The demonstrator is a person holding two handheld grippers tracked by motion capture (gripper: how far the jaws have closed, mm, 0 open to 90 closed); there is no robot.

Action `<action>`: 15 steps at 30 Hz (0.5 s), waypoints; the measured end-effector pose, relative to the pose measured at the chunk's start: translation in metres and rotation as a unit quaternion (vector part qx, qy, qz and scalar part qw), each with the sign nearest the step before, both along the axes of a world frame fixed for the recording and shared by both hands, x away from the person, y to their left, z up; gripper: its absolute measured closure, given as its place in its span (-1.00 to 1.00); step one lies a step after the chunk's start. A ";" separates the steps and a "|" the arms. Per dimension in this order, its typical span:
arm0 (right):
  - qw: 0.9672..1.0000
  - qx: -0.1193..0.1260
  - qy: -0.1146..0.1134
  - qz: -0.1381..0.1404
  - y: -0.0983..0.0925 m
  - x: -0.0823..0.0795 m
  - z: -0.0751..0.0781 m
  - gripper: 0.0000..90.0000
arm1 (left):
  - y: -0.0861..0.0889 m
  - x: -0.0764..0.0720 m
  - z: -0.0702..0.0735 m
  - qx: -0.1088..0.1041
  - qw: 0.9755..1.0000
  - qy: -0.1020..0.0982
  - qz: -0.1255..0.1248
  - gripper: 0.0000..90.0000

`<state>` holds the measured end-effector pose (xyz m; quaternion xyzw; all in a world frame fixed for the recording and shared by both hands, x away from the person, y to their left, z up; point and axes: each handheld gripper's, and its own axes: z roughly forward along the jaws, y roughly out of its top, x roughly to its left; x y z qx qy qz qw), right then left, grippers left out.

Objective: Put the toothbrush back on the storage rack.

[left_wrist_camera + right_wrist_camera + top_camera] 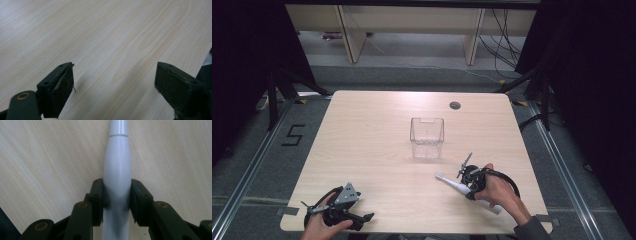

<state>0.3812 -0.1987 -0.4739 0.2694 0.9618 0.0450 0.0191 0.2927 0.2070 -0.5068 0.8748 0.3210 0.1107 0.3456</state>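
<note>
The right tool has both pads pressed on the thick body of a white electric toothbrush, which lies on the desk with its head pointing ahead of the jaws. The smooth, rounded handle could slip or swing when lifted, since the grip sits toward the tail end. Beyond and to the left of this tool stands a clear bin, upright and empty. The left tool gapes wide over bare desk, holding nothing.

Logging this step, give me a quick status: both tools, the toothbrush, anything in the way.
Right tool shut on white electric toothbrush, lying on table. Left tool open, empty. Clear container beyond, path unobstructed.
</note>
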 end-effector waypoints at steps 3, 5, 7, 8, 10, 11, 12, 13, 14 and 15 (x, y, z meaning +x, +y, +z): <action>1.000 0.001 0.001 0.006 0.000 0.001 0.000 0.48 | 0.000 0.000 0.000 -0.002 1.000 0.000 0.003 -0.66; 1.000 0.000 0.002 -0.003 0.000 0.000 0.000 0.48 | 0.000 0.000 0.001 -0.002 1.000 -0.002 -0.003 -0.66; 1.000 0.004 0.001 0.006 -0.002 0.000 0.000 0.48 | 0.000 0.000 0.001 -0.004 1.000 -0.003 -0.002 -0.66; 1.000 0.004 0.001 0.006 -0.002 0.000 0.000 0.48 | 0.000 0.000 0.001 -0.004 1.000 -0.003 -0.002 -0.66; 1.000 0.009 -0.002 0.009 -0.003 -0.001 0.000 0.48 | 0.000 0.000 0.001 -0.005 1.000 -0.004 0.000 -0.66; 1.000 0.007 -0.001 -0.005 -0.004 -0.002 0.000 0.48 | 0.001 0.000 0.001 -0.005 1.000 -0.004 0.001 -0.66; 1.000 0.008 -0.001 0.003 -0.005 -0.001 0.000 0.48 | 0.000 0.000 0.001 -0.006 1.000 -0.005 0.003 -0.66; 1.000 0.012 -0.005 0.006 -0.006 -0.001 0.000 0.48 | 0.001 0.000 0.001 -0.004 1.000 -0.005 0.001 -0.66; 1.000 0.012 -0.005 0.006 -0.006 -0.001 0.000 0.48 | 0.001 0.000 0.001 -0.004 1.000 -0.005 0.000 -0.66; 1.000 0.008 -0.003 0.002 -0.006 -0.001 0.000 0.48 | 0.000 0.000 0.001 -0.006 1.000 -0.004 0.001 -0.66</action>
